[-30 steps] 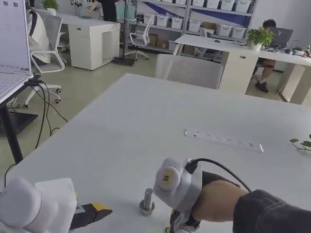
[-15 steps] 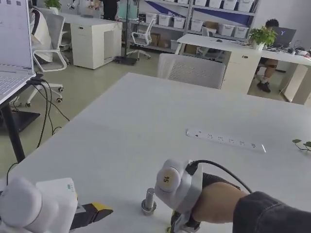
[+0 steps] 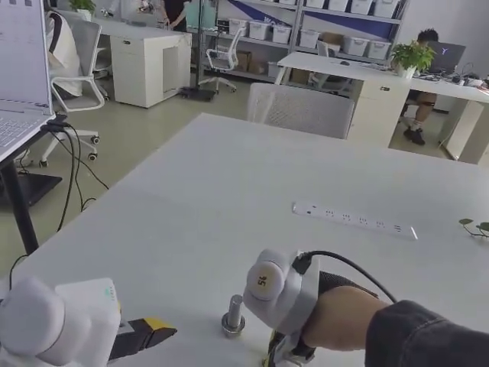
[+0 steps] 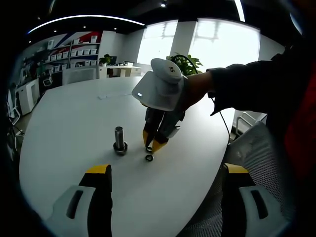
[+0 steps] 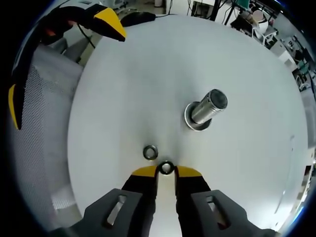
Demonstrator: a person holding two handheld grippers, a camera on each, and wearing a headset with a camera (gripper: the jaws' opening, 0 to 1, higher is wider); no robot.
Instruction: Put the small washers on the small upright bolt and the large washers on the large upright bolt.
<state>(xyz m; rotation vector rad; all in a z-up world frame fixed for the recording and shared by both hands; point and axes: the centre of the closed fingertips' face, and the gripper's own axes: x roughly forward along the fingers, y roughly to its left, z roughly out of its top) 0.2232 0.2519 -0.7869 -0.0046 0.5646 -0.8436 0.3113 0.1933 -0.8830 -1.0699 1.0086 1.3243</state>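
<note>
Right gripper view: the right gripper (image 5: 166, 174) rises from the bottom centre of the frame, its yellow-tipped jaws pinching a small washer (image 5: 166, 167) between the tips, over the white table (image 5: 123, 89). A second washer (image 5: 150, 152) lies flat on the table just up and left of the tips, apart from them. The upright bolt (image 5: 207, 108) stands right of centre, near both washers but touching neither. In the left gripper view the left gripper (image 4: 166, 173) has its jaws spread wide along the lower edge, holding nothing, and the bolt stands left of centre. In the head view a power strip (image 3: 355, 220) lies right of centre.
</note>
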